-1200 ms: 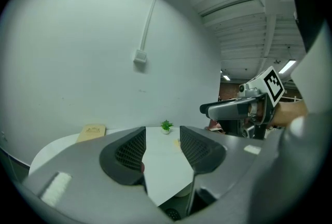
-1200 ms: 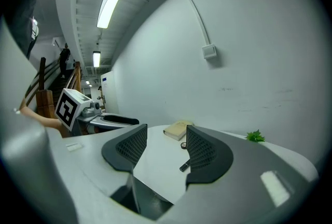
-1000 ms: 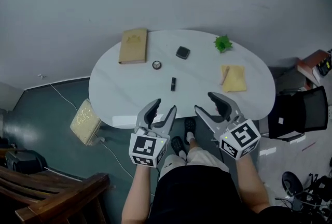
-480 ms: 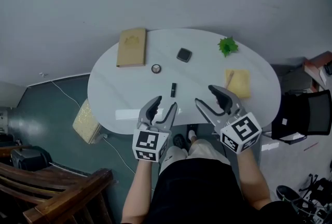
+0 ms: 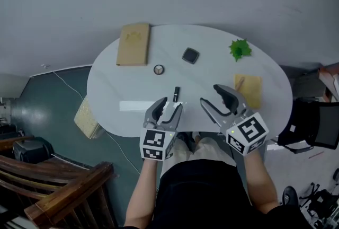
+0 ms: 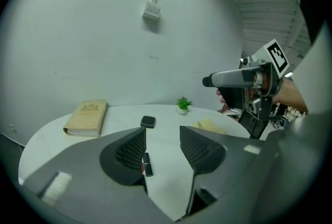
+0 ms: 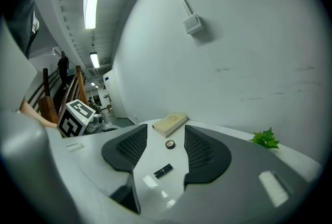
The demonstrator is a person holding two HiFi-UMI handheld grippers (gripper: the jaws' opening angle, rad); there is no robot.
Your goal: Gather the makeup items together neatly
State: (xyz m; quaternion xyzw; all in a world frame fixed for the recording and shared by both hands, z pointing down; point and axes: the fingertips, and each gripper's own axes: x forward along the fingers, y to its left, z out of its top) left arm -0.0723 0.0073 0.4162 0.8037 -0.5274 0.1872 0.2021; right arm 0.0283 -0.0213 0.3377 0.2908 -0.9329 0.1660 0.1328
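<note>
A white, glossy oval surface (image 5: 122, 85) stands against a plain pale grey wall, with dark teal floor below, and the makeup lies scattered across its middle. The lipstick tube (image 5: 176, 93) is nearest us, a short black stick lying flat. Farther back sit a small round pot (image 5: 158, 69) with a dark rim and a dark squared compact (image 5: 190, 55) with rounded corners, all three well apart from one another. A tan book (image 5: 133, 44), a little green plant (image 5: 240, 49) and a yellow pad (image 5: 249, 89) share the surface but are no part of the gathering. Our left claw (image 5: 170, 104) hovers at the near edge with its jaws spread and nothing between them, the lipstick tube just ahead, low by its left jaw. Our right claw (image 5: 210, 94), beside it, is likewise spread and empty. We judge all three items light, rigid and hard-shelled, so a firm pinch should not harm them. Their smooth cases on this slick top will likely skid, though, and the tube may roll. We would take the tube across its narrow width at mid-length, the pot across its diameter, and the low compact by two opposite edges, close to the surface.
</note>
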